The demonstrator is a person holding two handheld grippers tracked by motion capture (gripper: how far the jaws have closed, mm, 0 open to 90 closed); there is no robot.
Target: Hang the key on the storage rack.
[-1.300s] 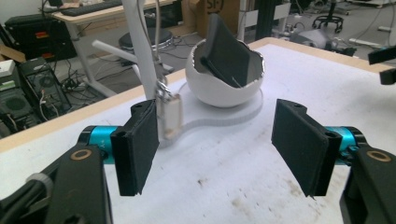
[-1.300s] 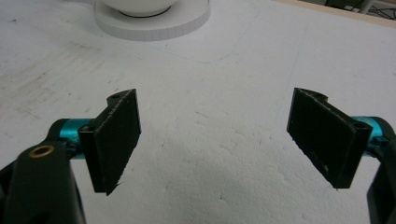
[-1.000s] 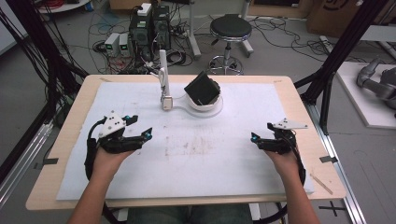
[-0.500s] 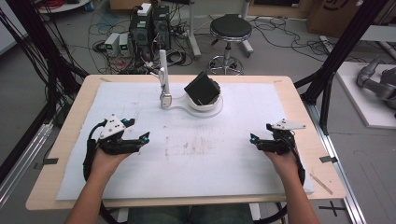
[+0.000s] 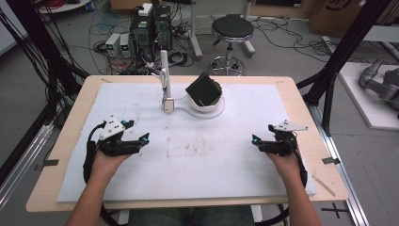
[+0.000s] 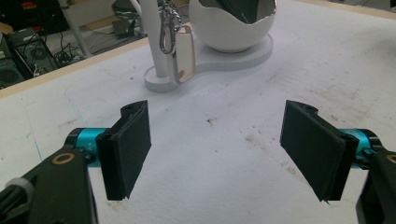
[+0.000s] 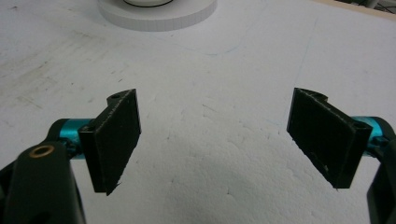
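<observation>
Resting at left on the stained white foam-covered wooden desk: black left gripper, jaws just widened, empty. Standing mid-back, well apart: white rounded plastic stand with slim post, dangling keyring tag, black cube-shaped holder. Resting at right: black right gripper, wide, empty.

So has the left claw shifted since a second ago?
Yes, slightly: the left claw slid toward the person, away from the white stand, its jaws just opening, empty.

White bowl top cut off by frame edge.
</observation>
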